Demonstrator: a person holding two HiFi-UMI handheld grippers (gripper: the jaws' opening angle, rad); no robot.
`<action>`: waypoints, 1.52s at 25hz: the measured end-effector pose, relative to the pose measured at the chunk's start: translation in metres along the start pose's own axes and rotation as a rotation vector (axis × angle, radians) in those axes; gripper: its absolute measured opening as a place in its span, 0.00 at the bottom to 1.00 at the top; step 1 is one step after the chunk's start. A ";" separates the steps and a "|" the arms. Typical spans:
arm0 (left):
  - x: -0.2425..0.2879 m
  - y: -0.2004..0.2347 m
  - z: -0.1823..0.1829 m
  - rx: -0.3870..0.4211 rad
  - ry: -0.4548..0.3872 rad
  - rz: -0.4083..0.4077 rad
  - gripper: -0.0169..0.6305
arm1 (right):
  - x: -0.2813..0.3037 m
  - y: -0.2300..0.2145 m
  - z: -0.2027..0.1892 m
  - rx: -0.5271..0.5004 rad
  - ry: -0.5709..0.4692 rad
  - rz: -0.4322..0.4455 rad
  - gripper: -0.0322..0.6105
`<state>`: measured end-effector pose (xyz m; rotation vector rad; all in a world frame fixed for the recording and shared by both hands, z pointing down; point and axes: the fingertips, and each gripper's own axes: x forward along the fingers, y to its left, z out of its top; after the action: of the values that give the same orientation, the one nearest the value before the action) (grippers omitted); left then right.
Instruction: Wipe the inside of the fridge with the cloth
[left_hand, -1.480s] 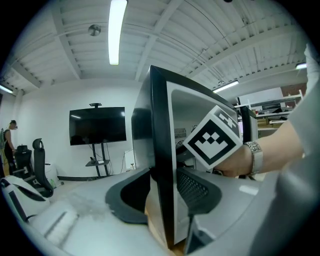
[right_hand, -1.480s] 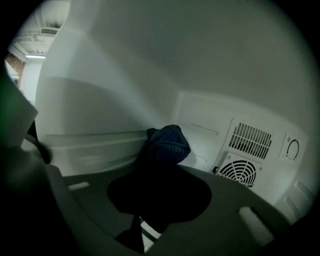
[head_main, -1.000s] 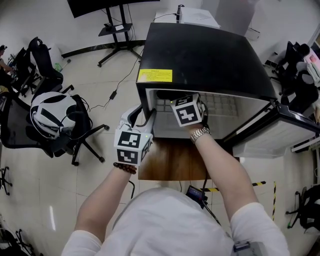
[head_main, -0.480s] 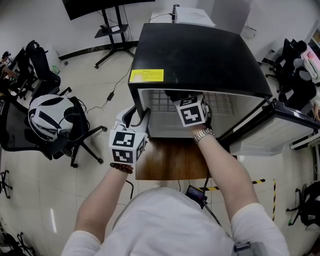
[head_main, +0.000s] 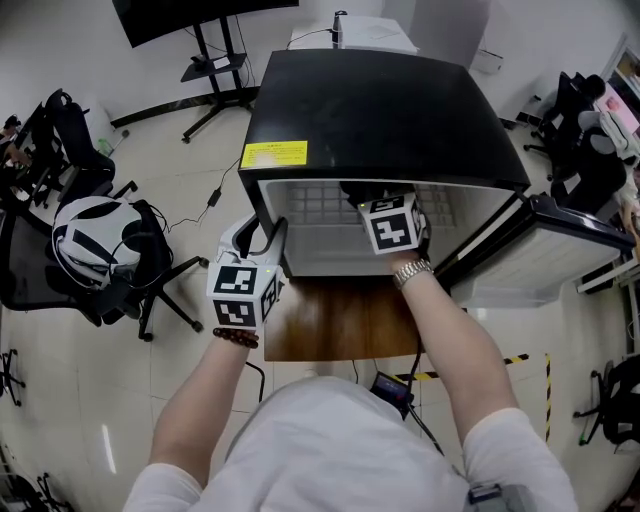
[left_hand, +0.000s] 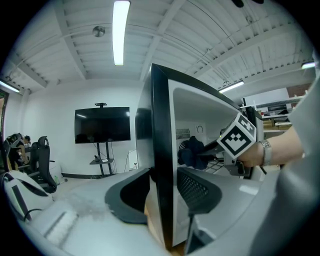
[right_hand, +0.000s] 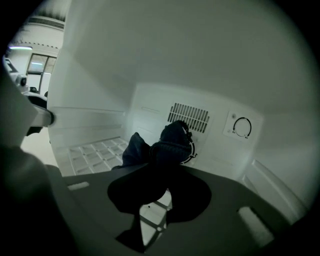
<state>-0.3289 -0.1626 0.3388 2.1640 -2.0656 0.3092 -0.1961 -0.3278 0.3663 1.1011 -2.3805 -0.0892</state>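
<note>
Currently, right gripper (right_hand: 159, 192) clenched on the dark cloth (right_hand: 172, 142), cloth mid-frame inside the fridge (head_main: 380, 110) near the back-wall vent (right_hand: 189, 117), left gripper (left_hand: 162, 192) clamped across the fridge's side wall (left_hand: 161, 125), lower centre.

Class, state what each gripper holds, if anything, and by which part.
The right gripper pinches the dark cloth by its bunched near end. The left gripper clamps the fridge by the front edge of its left side wall.
</note>
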 end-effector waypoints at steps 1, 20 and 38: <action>0.000 0.000 0.000 -0.002 -0.002 0.003 0.28 | -0.001 -0.005 -0.002 0.005 0.003 -0.006 0.18; 0.001 0.001 0.000 -0.031 -0.007 0.036 0.28 | -0.029 -0.078 -0.042 0.073 0.058 -0.132 0.18; 0.000 0.001 0.000 -0.042 -0.009 0.035 0.28 | -0.047 -0.081 -0.029 0.106 -0.001 -0.165 0.18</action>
<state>-0.3299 -0.1623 0.3387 2.1114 -2.0975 0.2571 -0.1004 -0.3436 0.3505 1.3463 -2.3145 -0.0199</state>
